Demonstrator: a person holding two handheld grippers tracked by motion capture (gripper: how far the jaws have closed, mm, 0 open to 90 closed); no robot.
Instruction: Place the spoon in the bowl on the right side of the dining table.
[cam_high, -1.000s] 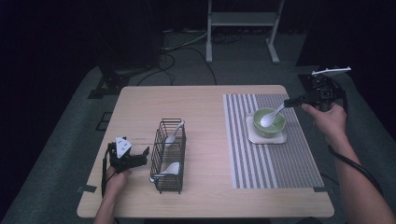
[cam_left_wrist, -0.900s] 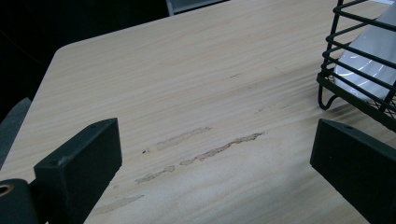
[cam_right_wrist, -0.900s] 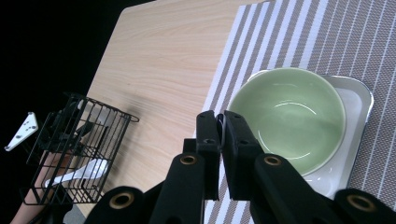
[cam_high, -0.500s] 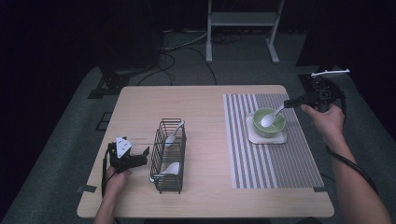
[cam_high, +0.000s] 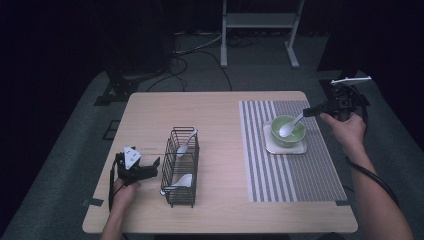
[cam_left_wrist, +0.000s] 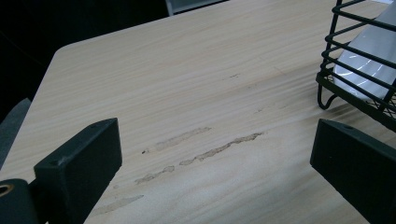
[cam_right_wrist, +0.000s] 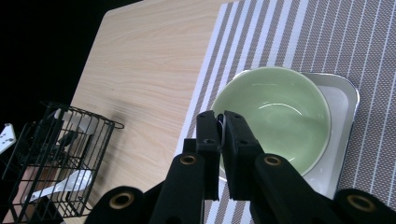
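A white spoon (cam_high: 290, 127) leans in a green bowl (cam_high: 298, 135), its scoop inside and its handle pointing up to the right. My right gripper (cam_high: 306, 113) is shut on the end of that handle, just past the bowl's far right rim. In the right gripper view the jaws (cam_right_wrist: 222, 127) are pressed together above the bowl (cam_right_wrist: 275, 112), with a thin white sliver between them. My left gripper (cam_high: 153, 168) rests on the table left of a black wire basket (cam_high: 181, 192). Its jaws (cam_left_wrist: 215, 140) stand wide open over bare wood.
The bowl sits on a white square plate (cam_high: 272, 148) on a striped placemat (cam_high: 270, 175) covering the table's right part. The basket (cam_left_wrist: 355, 60) holds two more white spoons (cam_high: 184, 145). Bare wooden tabletop (cam_high: 215, 115) lies between basket and placemat.
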